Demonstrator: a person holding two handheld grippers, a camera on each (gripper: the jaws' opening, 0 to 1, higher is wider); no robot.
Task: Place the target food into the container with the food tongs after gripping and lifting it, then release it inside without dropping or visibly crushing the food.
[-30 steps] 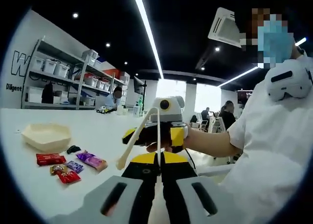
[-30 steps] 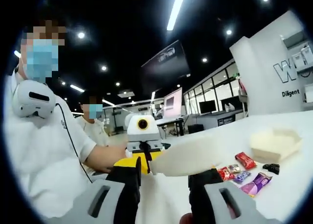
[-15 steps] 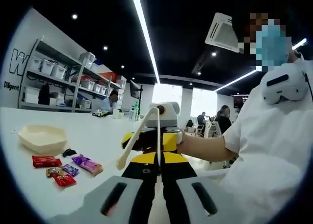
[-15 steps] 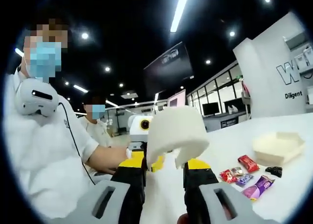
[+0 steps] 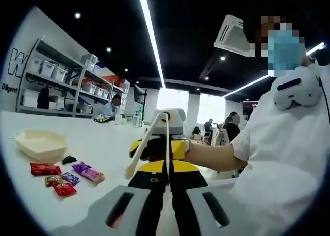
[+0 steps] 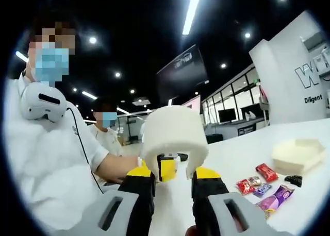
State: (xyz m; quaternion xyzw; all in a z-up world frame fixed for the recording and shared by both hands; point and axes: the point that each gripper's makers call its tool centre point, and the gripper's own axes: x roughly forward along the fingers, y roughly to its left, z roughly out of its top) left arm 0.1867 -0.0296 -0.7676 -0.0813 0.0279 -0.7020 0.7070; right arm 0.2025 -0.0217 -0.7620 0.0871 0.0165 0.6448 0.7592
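The cream food tongs (image 5: 148, 143) hang between my two grippers, hinge end up. My right gripper (image 6: 174, 174) is shut on the tongs (image 6: 172, 135), one jaw against each arm. Facing it, my left gripper (image 5: 167, 167) has its jaws close together, with one thin tong arm running down between them; the other arm flares left. Several wrapped snacks lie on the white table: a red one (image 5: 44, 168), a purple one (image 5: 87, 171) and smaller ones (image 5: 61, 184). The cream hexagonal container (image 5: 40, 143) stands just behind them, seen also as the container (image 6: 299, 153) with the snacks (image 6: 260, 179).
A small black object (image 5: 68, 159) lies by the container. The person (image 5: 278, 158) in a white shirt holds both grippers beside the table (image 5: 103, 138). Shelves with bins (image 5: 62, 76) line the far wall. Other people sit in the background.
In the right gripper view the tongs turned from lying sideways to standing hinge-up between the jaws, and those jaws drew closer together. The snacks and the container stayed put.
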